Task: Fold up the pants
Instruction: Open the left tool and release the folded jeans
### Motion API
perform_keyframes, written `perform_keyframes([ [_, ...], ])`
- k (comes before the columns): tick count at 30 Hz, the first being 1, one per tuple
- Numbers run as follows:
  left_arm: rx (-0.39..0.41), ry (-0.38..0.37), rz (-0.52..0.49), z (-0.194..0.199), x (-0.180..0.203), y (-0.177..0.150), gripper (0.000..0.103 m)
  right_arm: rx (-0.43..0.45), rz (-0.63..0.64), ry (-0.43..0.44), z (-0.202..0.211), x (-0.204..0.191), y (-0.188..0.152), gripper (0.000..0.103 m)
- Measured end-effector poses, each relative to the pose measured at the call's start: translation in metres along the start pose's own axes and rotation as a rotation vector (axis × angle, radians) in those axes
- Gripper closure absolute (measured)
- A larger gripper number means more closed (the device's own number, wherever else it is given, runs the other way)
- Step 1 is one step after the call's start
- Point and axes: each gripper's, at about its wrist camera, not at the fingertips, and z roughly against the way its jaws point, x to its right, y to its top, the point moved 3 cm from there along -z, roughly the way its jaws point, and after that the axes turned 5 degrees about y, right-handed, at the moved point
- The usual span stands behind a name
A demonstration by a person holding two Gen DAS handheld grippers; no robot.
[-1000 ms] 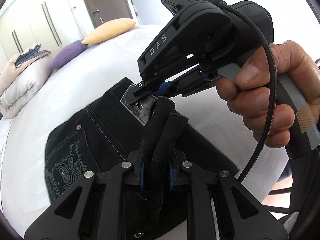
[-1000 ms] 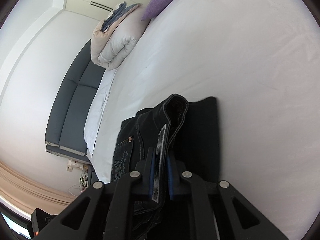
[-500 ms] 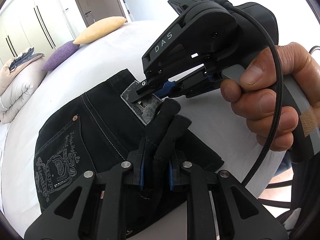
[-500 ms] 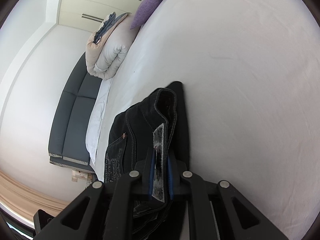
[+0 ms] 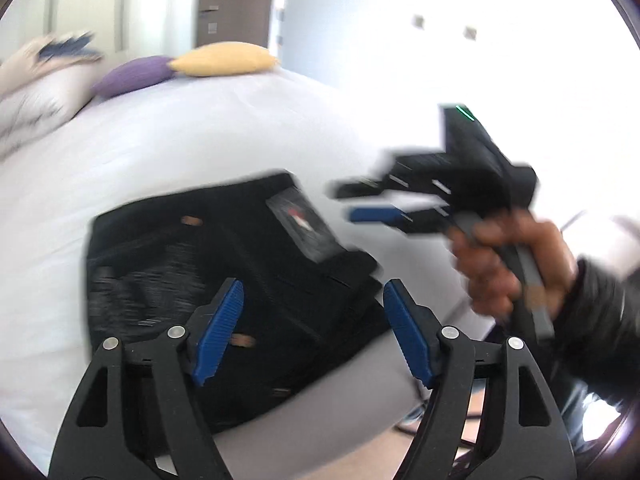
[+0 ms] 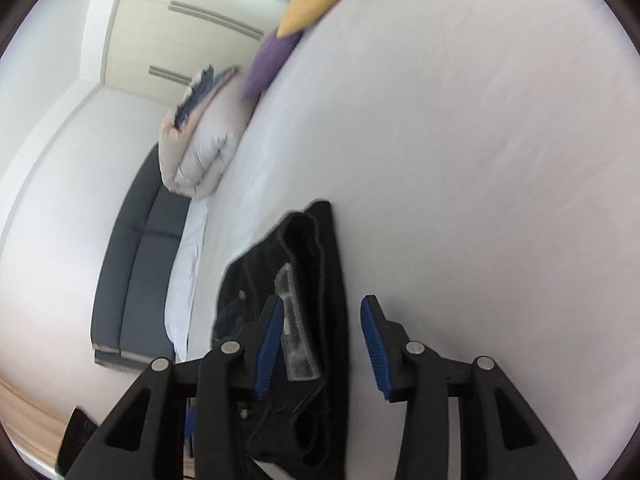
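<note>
folded black denim pants (image 5: 224, 276) lie flat, their length along the bed edge; your left gripper (image 5: 312, 328) and right gripper (image 6: 322, 344) are both opening, gripping nothing.

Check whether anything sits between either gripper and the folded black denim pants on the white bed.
Nothing visible does. The folded black denim pants lie directly beyond the left gripper and the right gripper, both with jaws opening.
</note>
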Motion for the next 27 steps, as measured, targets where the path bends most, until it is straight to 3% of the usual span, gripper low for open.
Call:
perform_keyframes([
  [1,0.003,0.015,0.041,0.001,-0.017,0.006,0.031,-0.003,0.016,0.014,0.002,-0.009,-0.003,0.086],
  [2,-0.007,0.039,0.073,-0.003,-0.037,0.012,0.033,-0.011,0.03,0.019,0.001,-0.017,-0.007,0.095],
  [5,-0.09,0.145,0.094,-0.03,-0.085,0.024,0.077,-0.093,0.101,0.005,-0.02,-0.04,-0.024,0.095],
  [8,-0.183,0.223,0.081,-0.062,-0.117,0.025,0.089,-0.163,0.112,-0.068,-0.046,-0.039,-0.037,0.095],
  [11,-0.241,0.262,0.067,-0.085,-0.136,0.021,0.094,-0.181,0.116,-0.165,-0.057,-0.02,-0.044,0.103],
  [16,-0.252,0.3,0.019,-0.104,-0.134,0.007,0.094,-0.156,0.132,-0.157,-0.052,-0.016,-0.044,0.103],
  [27,-0.234,0.297,0.033,-0.094,-0.128,-0.008,0.094,-0.123,0.127,-0.177,-0.038,-0.02,-0.059,0.103],
])
